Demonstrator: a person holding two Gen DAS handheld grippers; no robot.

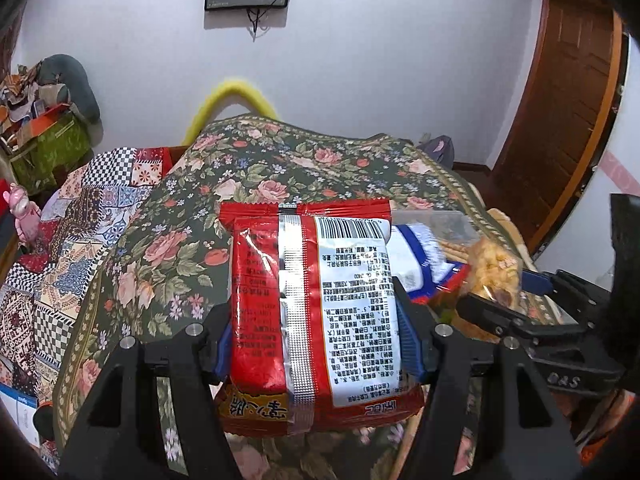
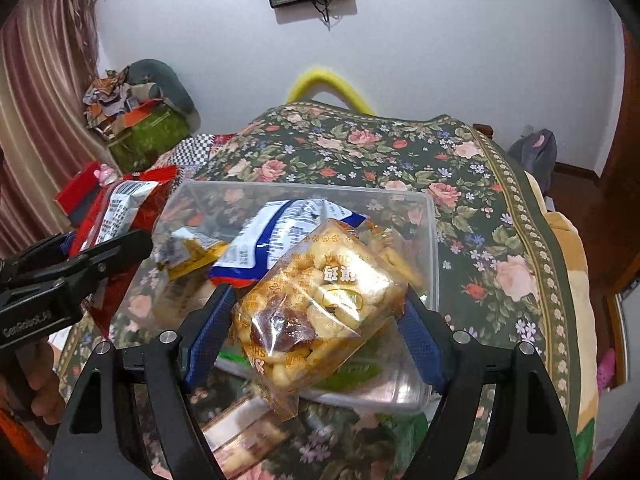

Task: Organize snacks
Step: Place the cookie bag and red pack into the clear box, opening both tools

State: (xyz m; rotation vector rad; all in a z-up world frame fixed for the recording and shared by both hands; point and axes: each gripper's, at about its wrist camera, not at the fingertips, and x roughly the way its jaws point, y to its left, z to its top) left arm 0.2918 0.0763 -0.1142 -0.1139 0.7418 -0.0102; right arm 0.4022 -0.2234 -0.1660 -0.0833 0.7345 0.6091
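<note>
left gripper (image 1: 316,336): clamped on the red snack packet (image 1: 308,312), blue pads pressing both long edges, back seam and barcode panel facing camera; packet held up above the floral tablecloth (image 1: 280,168), left of the box
red packet handling: looks light, puffed film, slippery; mid-body pinch seems ok, a grab on the crimped end would likely slip less
clear plastic box (image 2: 430,240): on the cloth between both grippers, already holds a blue-white packet (image 2: 276,240) and a small yellow sachet (image 2: 192,250)
right gripper (image 2: 316,320): clamped on the clear bag of mixed snacks (image 2: 320,308), held over the box's near edge
clear bag handling: soft, loose pieces shift inside, contents likely crushable; keep squeeze light, grip across the middle
loose pack (image 2: 240,436): blurred item on the cloth below, can't identify
</note>
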